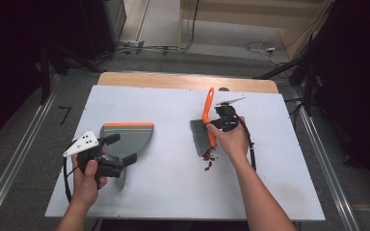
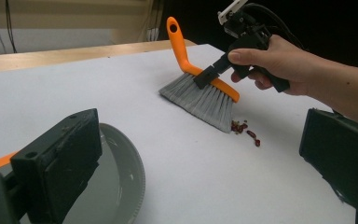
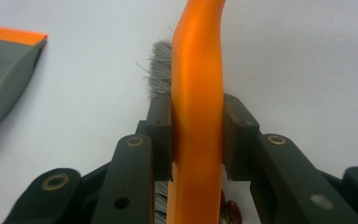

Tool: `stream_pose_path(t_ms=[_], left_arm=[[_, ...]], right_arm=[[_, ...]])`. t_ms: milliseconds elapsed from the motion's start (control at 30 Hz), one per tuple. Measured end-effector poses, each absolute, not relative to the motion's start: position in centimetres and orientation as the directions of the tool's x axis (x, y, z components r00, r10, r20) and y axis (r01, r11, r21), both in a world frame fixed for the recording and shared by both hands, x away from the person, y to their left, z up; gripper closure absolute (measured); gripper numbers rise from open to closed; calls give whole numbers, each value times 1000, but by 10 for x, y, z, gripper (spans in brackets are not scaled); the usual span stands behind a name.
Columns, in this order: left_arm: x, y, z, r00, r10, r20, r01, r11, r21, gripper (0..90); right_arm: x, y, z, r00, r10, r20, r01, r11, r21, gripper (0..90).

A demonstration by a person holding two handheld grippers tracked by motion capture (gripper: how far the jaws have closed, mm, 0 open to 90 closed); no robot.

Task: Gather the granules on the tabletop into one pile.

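Right hand-held gripper (image 1: 217, 126) clenched on brush (image 1: 203, 134); left hand-held gripper (image 1: 120, 149) spread wide over dustpan (image 1: 130, 137); bare table (image 1: 173, 178) between.

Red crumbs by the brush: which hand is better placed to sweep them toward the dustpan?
Right. Its tool is already clamped on the orange-handled brush, bristles right at the red crumbs. The left tool sits by the grey dustpan, apart from the crumbs, so it likely just steadies it.
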State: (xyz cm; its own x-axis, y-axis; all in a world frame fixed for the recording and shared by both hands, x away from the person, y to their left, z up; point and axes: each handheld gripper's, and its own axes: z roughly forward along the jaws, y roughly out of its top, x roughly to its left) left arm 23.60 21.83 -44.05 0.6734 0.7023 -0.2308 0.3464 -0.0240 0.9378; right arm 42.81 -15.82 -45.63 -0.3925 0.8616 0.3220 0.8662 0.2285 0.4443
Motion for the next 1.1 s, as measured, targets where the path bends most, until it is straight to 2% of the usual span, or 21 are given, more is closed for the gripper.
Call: stream_pose_path(t_ms=[200,367,567,700,767,900,1100], left_arm=[[237,218,-441,671,704,-235,351,-22,936,0],[237,217,-441,673,702,-234,349,-22,937,0],[237,219,-440,669,704,-238,349,-15,937,0],[237,221,-441,665,707,-242,350,-9,937,0],[238,221,-442,664,708,-241,351,-10,936,0],[239,222,-443,663,708,-243,355,-13,935,0],[239,221,-443,668,704,-241,356,-17,934,0]], right_arm=[[422,-157,-443,-402,818,412,865,191,464,680],[421,-152,-420,-455,806,378,821,215,528,680],[436,-152,-393,-533,824,192,715,318,622,681],[448,-144,-391,-653,755,-54,545,518,659,680],[454,-136,-396,-702,691,-174,463,628,626,680],[459,-120,-410,-761,555,-336,334,779,530,680],[456,-103,-433,-804,432,-409,262,874,409,681]])
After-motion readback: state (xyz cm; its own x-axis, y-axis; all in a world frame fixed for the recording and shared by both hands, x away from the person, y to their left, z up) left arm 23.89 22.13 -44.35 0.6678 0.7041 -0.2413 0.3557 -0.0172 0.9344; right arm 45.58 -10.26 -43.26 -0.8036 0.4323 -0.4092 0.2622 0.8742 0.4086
